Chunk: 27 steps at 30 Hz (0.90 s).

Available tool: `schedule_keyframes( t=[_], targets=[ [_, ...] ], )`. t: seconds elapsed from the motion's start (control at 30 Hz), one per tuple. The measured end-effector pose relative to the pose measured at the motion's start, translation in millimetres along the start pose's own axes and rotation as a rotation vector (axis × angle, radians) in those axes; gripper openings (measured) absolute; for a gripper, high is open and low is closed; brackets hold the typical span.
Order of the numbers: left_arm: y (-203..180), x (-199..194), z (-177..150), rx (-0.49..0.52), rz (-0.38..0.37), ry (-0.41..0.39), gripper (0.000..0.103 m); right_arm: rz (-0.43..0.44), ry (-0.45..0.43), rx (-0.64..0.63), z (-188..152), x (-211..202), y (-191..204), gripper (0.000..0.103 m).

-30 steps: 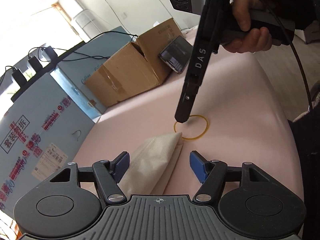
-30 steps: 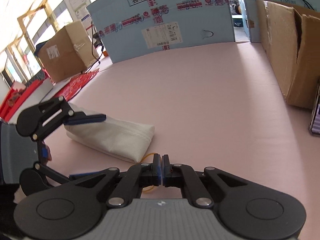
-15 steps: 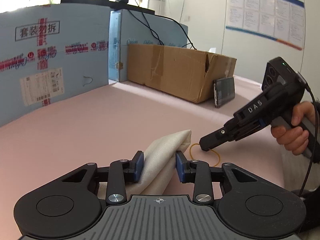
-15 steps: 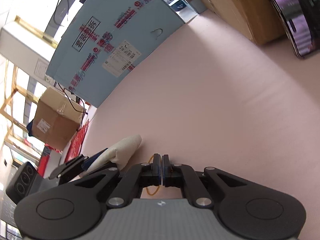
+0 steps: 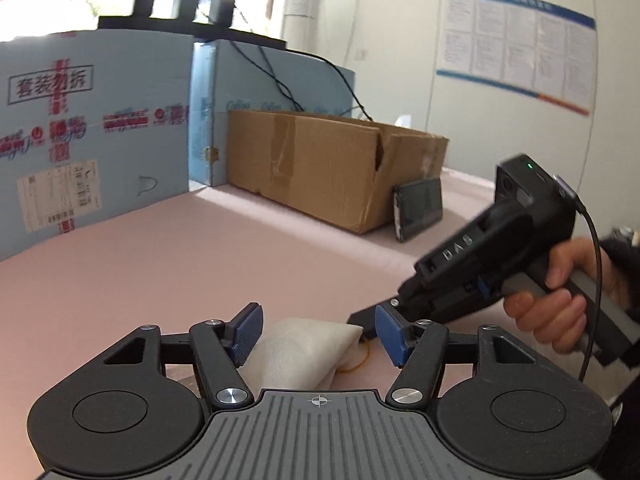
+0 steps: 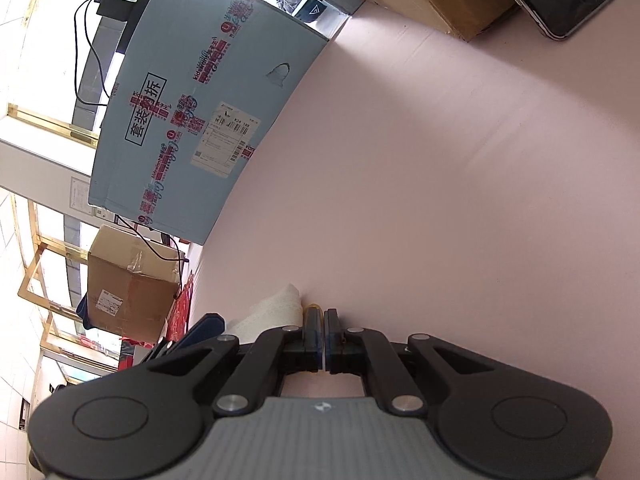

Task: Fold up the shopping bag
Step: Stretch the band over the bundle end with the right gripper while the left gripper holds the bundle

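Since half a second ago the left gripper [image 5: 320,334] has spread its blue pads apart and no longer pinches the folded shopping bag [image 5: 308,354], while the right gripper [image 6: 321,322] has slid in until its tip reaches the bag's end. That left gripper now stands open, its pads to either side of the cream cloth bundle and clear of it; the bag lies on the pink worktop [image 5: 160,264] between and just ahead of them. Just right of the bag's far end lies a yellow rubber band [image 5: 354,364], partly tucked under the cloth, and the right gripper's tip comes down right at that spot. In the right wrist view the jaws are shut together with a yellow strip showing against the left pad, seemingly the band, though the grip itself cannot be made out for sure; the bag's corner [image 6: 280,306] sits just left of the tip. Farther ahead of the left gripper stands a brown cardboard box [image 5: 332,164] with a dark phone [image 5: 418,208] leaning on it, and blue foam boards [image 5: 92,132] behind.
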<state>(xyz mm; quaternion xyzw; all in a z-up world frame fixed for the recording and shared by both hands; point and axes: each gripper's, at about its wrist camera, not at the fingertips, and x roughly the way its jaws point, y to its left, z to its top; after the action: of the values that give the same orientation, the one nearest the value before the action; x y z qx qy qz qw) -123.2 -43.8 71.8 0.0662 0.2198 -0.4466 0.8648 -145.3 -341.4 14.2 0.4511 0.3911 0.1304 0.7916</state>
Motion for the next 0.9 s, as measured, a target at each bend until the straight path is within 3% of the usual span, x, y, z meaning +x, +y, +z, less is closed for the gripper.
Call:
schedule_keyframes(
  t=[0.03, 0.07, 0.13, 0.37, 0.6, 0.73, 0.8, 0.83, 0.9],
  targets=[
    [-2.0, 4.9, -1.9, 0.027, 0.057, 0.029, 0.047, 0.004, 0.001, 0.002, -0.2, -0.3, -0.5, 0.001],
    [-4.1, 9.5, -3.9, 0.049, 0.088, 0.056, 0.047, 0.007, 0.002, 0.003, 0.0, -0.7, -0.9, 0.001],
    [-8.7, 19.4, -9.0, 0.074, 0.09, 0.105, 0.047, 0.033, 0.009, 0.014, 0.1, -1.5, -2.6, 0.001],
    [-18.8, 20.3, -12.3, 0.135, 0.123, 0.111, 0.047, 0.126, 0.031, 0.054, 2.7, 0.4, -1.9, 0.001],
    [-14.1, 19.9, -13.2, 0.103, 0.112, 0.111, 0.048, 0.132, 0.061, 0.034, 6.8, 16.4, 7.4, 0.005],
    [-12.4, 20.2, -13.0, 0.092, 0.102, 0.111, 0.048, 0.094, 0.079, -0.024, 10.5, 12.1, 14.8, 0.018],
    [-13.3, 20.0, -13.1, 0.094, 0.103, 0.11, 0.048, 0.059, 0.095, -0.069, 13.5, 9.7, 22.6, 0.035],
    [-13.9, 20.0, -13.2, 0.096, 0.104, 0.109, 0.048, 0.033, 0.106, -0.091, 14.5, 9.6, 25.9, 0.055],
    [-13.9, 20.2, -13.0, 0.096, 0.104, 0.109, 0.048, 0.022, 0.123, -0.119, 14.0, 9.8, 29.2, 0.053]
  ],
)
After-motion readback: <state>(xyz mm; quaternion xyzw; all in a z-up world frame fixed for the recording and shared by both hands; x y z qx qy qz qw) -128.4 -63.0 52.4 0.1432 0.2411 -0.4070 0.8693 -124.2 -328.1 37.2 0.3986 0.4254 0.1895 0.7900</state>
